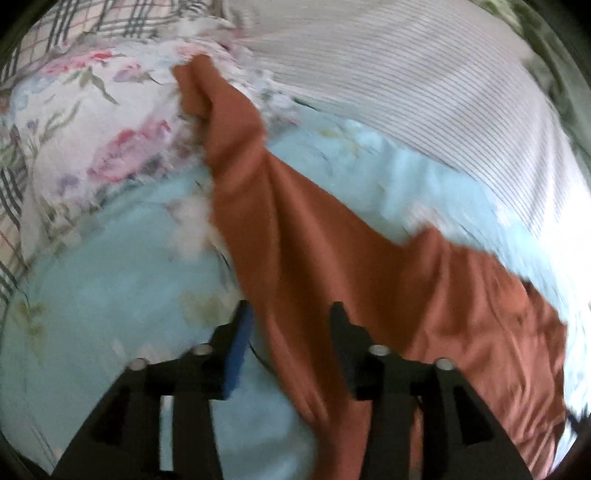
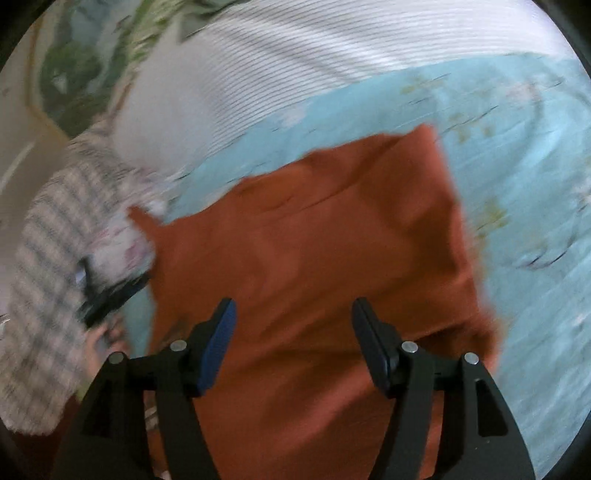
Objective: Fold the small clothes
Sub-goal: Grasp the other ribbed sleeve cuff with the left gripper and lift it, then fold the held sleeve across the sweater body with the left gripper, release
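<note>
A rust-orange garment [image 1: 332,240] lies spread on a light blue floral bedsheet [image 1: 110,295]. In the left wrist view it runs from a narrow end at the upper left down to the lower right, and my left gripper [image 1: 291,314] is open above its left edge. In the right wrist view the garment [image 2: 314,251] lies wide and mostly flat, and my right gripper [image 2: 293,310] is open just above its near part, holding nothing. Both views are blurred by motion.
A floral pillow [image 1: 103,122] and plaid fabric [image 1: 74,22] lie at the left, a striped white cloth [image 1: 424,81] at the back. In the right wrist view the striped cloth [image 2: 277,66], a plaid cloth [image 2: 48,258] and the other gripper [image 2: 107,295] show.
</note>
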Motion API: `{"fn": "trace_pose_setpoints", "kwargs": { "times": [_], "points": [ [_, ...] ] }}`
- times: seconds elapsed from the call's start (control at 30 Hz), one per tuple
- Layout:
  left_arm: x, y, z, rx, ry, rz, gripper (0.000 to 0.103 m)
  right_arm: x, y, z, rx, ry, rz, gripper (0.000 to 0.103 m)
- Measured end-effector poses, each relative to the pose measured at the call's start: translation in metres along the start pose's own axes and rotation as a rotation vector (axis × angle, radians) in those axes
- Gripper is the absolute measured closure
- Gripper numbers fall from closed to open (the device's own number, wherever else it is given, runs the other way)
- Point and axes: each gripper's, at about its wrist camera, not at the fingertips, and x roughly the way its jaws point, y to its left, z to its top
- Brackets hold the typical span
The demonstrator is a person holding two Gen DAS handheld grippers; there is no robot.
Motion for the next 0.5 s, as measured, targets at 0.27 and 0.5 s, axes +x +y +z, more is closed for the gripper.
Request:
{"fn": "trace_pose_setpoints", "kwargs": {
  "times": [0.27, 0.5],
  "points": [
    [0.052, 0.02, 0.102, -0.108, -0.05, 0.13, 0.021, 0.022, 0.047, -0.03, -0.037, 0.09, 0.089, 0.037],
    [0.113, 0.05, 0.161, -0.211, 0.003, 0.152, 0.081, 0.039, 0.048, -0.037, -0.027, 0.14, 0.074, 0.037]
  ]
}}
